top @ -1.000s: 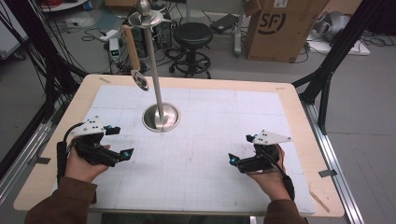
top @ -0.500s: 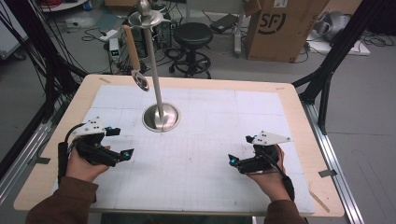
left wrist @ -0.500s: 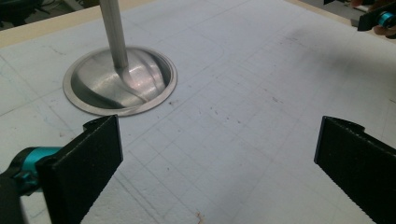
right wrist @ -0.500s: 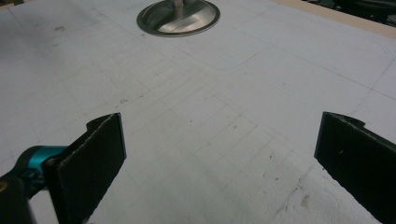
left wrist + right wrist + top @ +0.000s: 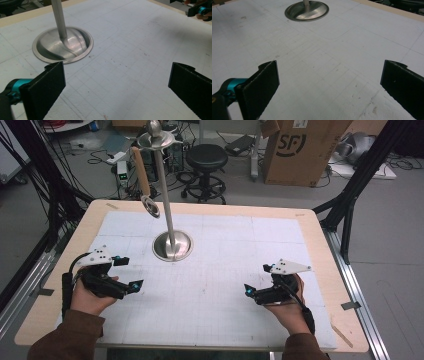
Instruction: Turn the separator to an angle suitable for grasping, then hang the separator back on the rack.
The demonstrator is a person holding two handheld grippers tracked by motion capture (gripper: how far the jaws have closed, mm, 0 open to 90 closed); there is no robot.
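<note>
**Both grippers spread wide, low over the mat**

The left gripper [image 5: 131,285] rests near the table's left edge, jaws parted wide with nothing between them — bare gridded mat [image 5: 130,65] shows in the gap. The right gripper [image 5: 248,291] sits well apart on the right side, likewise spread and holding nothing. Between and beyond them stands the metal stand [image 5: 172,245], its round base on the mat, nearer the left gripper. From the stand's top hangs a wooden-handled utensil [image 5: 144,180] — tilted, clear of the wooden table [image 5: 320,245].
</note>
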